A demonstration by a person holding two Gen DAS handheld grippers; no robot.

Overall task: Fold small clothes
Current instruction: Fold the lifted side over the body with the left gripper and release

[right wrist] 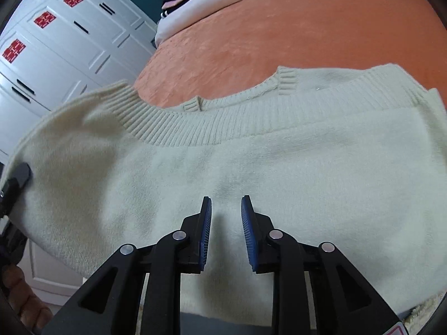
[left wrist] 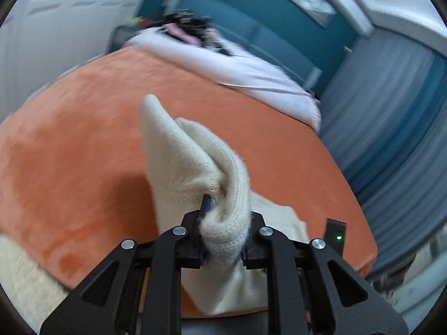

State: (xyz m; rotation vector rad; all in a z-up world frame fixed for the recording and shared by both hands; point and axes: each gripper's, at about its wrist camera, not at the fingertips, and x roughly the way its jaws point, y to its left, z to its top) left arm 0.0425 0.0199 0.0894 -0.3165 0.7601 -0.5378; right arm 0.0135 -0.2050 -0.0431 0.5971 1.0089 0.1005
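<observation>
A cream knit sweater [right wrist: 223, 162] lies on the orange bedspread [right wrist: 279, 33], its ribbed neckline [right wrist: 195, 125] facing away from me. My right gripper [right wrist: 225, 203] is open and empty, just above the sweater's body. My left gripper [left wrist: 223, 209] is shut on a bunched part of the sweater [left wrist: 190, 153] and holds it lifted above the orange bedspread [left wrist: 83, 139]. The left gripper also shows at the left edge of the right wrist view [right wrist: 14, 184], at the sweater's left side.
A white duvet [left wrist: 251, 67] and a pile of dark and pink clothes [left wrist: 190, 25] lie at the far end of the bed. White wardrobe doors [right wrist: 61, 36] stand left of the bed. Grey curtains [left wrist: 391, 128] hang on the other side. A fluffy cream rug [left wrist: 22, 279] is at lower left.
</observation>
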